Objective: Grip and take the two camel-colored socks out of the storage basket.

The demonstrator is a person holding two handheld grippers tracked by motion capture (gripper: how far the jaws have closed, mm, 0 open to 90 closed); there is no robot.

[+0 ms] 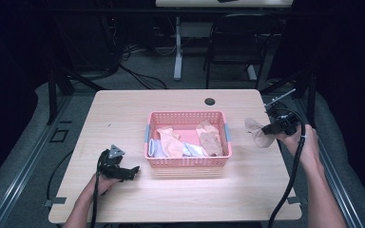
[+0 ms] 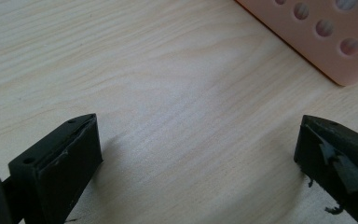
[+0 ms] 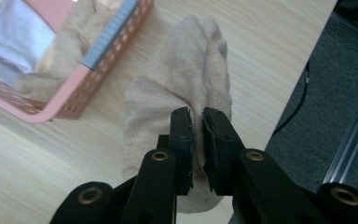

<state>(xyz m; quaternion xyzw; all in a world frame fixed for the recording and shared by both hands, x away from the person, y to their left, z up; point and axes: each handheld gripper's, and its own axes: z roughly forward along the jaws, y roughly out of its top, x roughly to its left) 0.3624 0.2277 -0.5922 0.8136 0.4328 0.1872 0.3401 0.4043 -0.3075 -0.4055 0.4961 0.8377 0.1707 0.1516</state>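
A pink plastic basket (image 1: 188, 161) stands mid-table with several socks in it, peach (image 1: 171, 140), tan (image 1: 209, 137) and pale grey (image 1: 158, 149). To its right my right gripper (image 1: 269, 128) is shut on a beige sock (image 1: 255, 131), which hangs just above the tabletop. In the right gripper view the jaws pinch a fold of the beige sock (image 3: 186, 93) at my right gripper (image 3: 199, 119), with the basket corner (image 3: 70, 100) to the left. My left gripper (image 1: 132, 172) rests low at the basket's front left, open, with bare wood between its fingers (image 2: 70, 154).
The wooden table (image 1: 123, 114) has a round cable hole (image 1: 210, 101) at the back. A basket corner (image 2: 317, 37) sits close ahead of the left gripper. The table's right edge and dark floor (image 3: 335, 70) lie just beyond the held sock. A chair (image 1: 235, 42) stands behind.
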